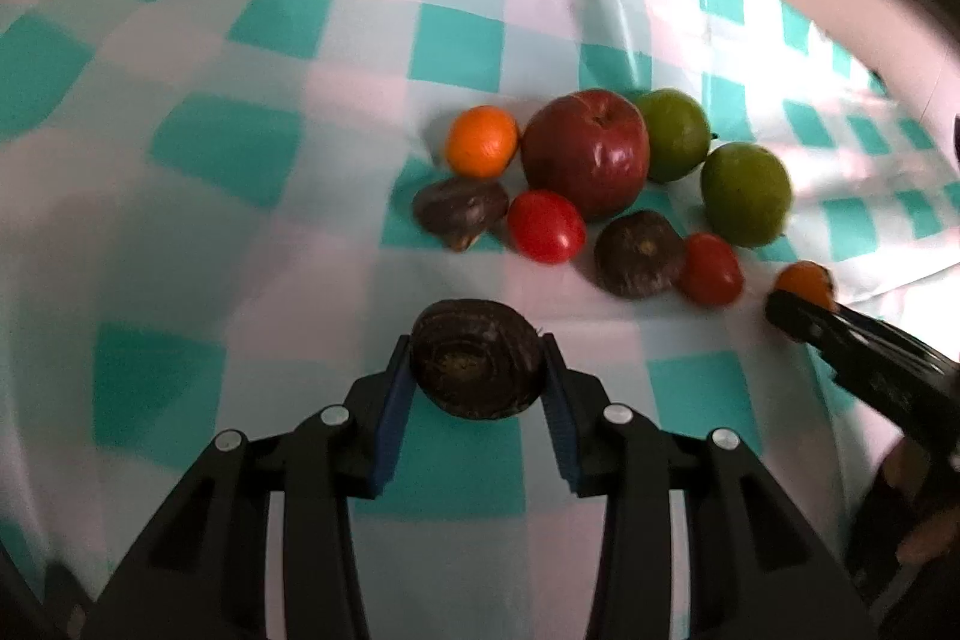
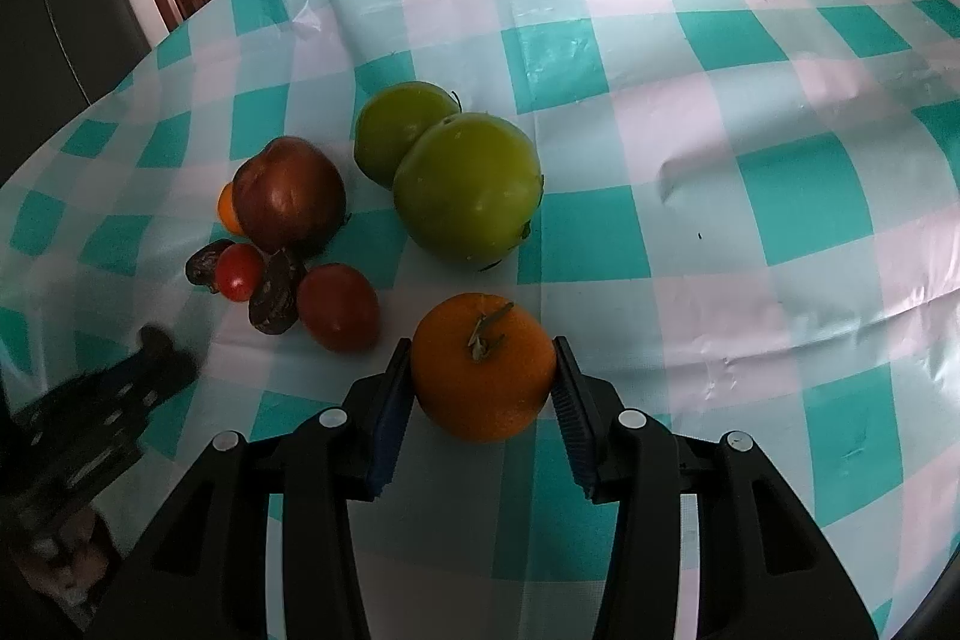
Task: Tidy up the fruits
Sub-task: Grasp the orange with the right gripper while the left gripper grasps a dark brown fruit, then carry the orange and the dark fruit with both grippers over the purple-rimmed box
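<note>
The left claw (image 1: 477, 370) pinches a dark, wrinkled brown fruit (image 1: 477, 358) between its blue pads, just above the checked worktop (image 1: 240, 100), probably to carry it off to its own kind. The right claw (image 2: 483, 382) is pressed onto a bright orange (image 2: 483, 367) with a green stalk, likewise pulled a little out of the heap. Beyond them lies the loose cluster: a red apple (image 1: 585, 154), two green fruits (image 2: 468, 187), small tomatoes (image 1: 545, 226), all touching or nearly so, not yet sorted.
</note>
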